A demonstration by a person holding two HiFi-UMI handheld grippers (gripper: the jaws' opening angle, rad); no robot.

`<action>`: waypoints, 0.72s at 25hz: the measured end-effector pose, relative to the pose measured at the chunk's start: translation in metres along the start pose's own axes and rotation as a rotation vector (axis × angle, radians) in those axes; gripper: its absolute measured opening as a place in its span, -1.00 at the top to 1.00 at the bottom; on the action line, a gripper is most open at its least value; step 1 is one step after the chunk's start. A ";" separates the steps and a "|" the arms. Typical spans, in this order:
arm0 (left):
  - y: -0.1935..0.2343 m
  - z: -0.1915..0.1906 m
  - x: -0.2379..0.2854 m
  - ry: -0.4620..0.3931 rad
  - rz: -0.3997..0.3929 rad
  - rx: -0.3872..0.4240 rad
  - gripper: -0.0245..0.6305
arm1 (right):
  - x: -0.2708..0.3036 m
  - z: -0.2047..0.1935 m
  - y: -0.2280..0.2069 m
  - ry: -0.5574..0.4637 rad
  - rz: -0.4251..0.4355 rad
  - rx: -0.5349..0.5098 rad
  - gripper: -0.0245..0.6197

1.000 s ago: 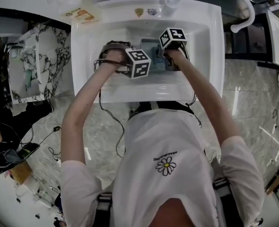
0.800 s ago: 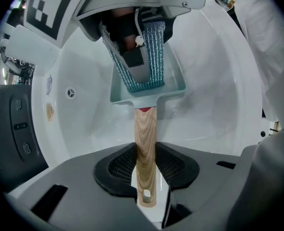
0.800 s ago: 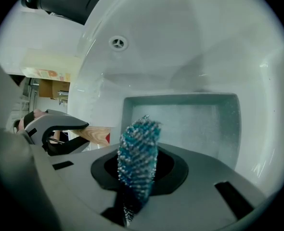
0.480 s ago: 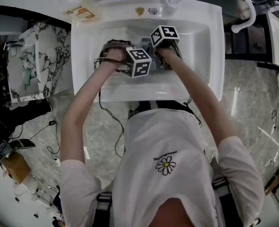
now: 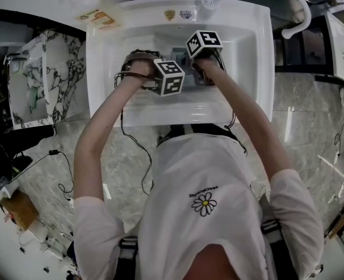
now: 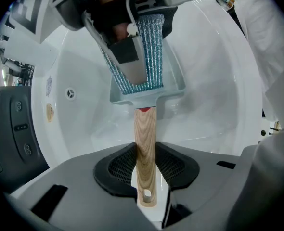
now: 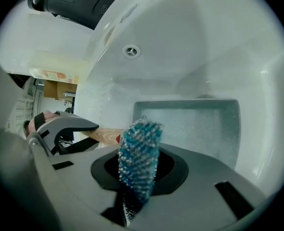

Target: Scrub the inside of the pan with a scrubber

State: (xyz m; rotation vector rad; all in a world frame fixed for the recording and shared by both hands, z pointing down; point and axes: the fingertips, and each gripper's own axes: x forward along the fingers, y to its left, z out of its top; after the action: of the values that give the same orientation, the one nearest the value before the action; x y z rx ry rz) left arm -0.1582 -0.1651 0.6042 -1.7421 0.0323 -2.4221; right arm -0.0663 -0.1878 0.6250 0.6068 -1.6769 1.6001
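Inside the sink (image 5: 251, 69), the grey pan (image 7: 200, 124) is near the basin's middle, below the sink's drain hole (image 7: 130, 50), with its wooden handle (image 6: 146, 148) pointing toward the sink's left side. The left gripper (image 6: 146, 167) is clamped on that handle. The right gripper (image 7: 141, 172) grasps a blue scrubber (image 7: 139, 153), which reaches down into the pan at the handle end.
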 end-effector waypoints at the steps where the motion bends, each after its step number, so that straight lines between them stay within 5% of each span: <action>1: 0.000 0.000 0.000 0.001 0.000 0.001 0.53 | -0.004 0.000 -0.004 -0.002 -0.009 -0.002 0.74; 18: -0.001 0.000 0.002 0.003 -0.009 0.000 0.53 | -0.044 -0.040 -0.122 0.076 -0.285 -0.031 0.74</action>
State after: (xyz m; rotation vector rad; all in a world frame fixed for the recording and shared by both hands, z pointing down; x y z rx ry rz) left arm -0.1588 -0.1645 0.6061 -1.7424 0.0249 -2.4308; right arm 0.0612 -0.1688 0.6673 0.7249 -1.4827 1.3734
